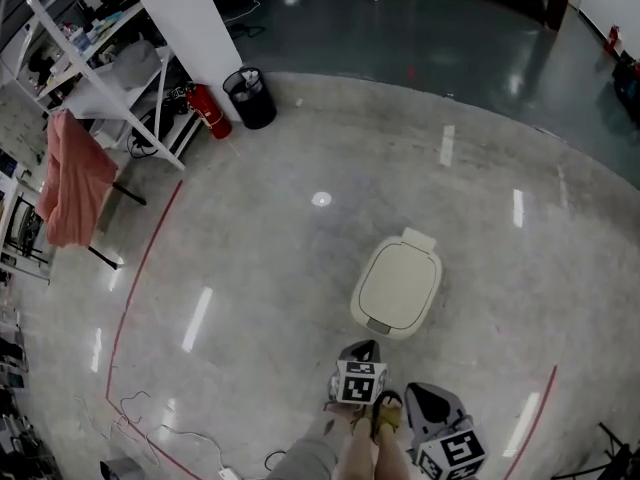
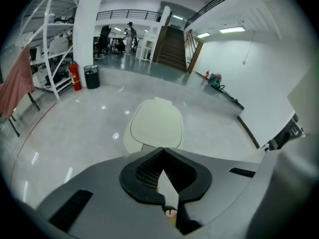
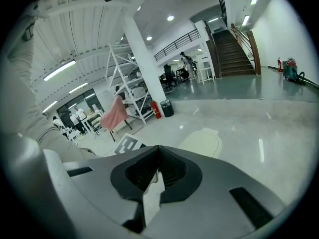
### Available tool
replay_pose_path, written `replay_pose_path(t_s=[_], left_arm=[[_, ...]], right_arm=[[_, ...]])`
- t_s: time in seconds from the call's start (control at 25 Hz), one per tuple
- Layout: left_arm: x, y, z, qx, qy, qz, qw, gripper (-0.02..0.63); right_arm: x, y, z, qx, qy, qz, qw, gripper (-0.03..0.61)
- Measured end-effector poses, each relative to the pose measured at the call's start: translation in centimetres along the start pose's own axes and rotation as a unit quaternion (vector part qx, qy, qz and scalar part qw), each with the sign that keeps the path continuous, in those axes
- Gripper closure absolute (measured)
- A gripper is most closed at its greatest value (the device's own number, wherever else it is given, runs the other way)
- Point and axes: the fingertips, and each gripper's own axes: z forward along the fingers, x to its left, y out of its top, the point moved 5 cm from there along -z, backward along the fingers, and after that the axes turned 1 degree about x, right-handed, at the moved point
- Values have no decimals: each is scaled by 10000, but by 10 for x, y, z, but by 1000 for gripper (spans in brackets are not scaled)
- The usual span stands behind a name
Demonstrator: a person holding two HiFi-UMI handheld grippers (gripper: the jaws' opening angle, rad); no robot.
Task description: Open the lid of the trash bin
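Note:
A cream trash bin (image 1: 398, 286) with a rounded lid stands on the grey polished floor, lid down. It lies just ahead of the jaws in the left gripper view (image 2: 156, 123) and further off, to the right, in the right gripper view (image 3: 202, 144). My left gripper (image 1: 362, 353) hovers just short of the bin's near edge, jaws together with nothing between them (image 2: 162, 151). My right gripper (image 1: 430, 400) hangs lower and to the right, also shut and empty (image 3: 158, 149). Neither touches the bin.
A black waste basket (image 1: 250, 98) and a red fire extinguisher (image 1: 210, 111) stand by a white column at the back. A white shelving rack (image 1: 95, 63) and a pink cloth (image 1: 72, 178) on a stand are far left. Red floor tape (image 1: 140, 268) and loose cables (image 1: 165, 428) run at the left.

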Motion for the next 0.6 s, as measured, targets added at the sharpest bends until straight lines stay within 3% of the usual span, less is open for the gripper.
replay_pose_path(t_s=[0.28, 0.6], left_arm=[[21, -17, 63, 241, 157, -221, 9993, 611], [30, -25, 95, 613, 143, 165, 9979, 611]], right_arm=[[-17, -38, 19, 179, -87, 267, 9994, 575], [-13, -67, 31, 362, 62, 322, 9988, 575]])
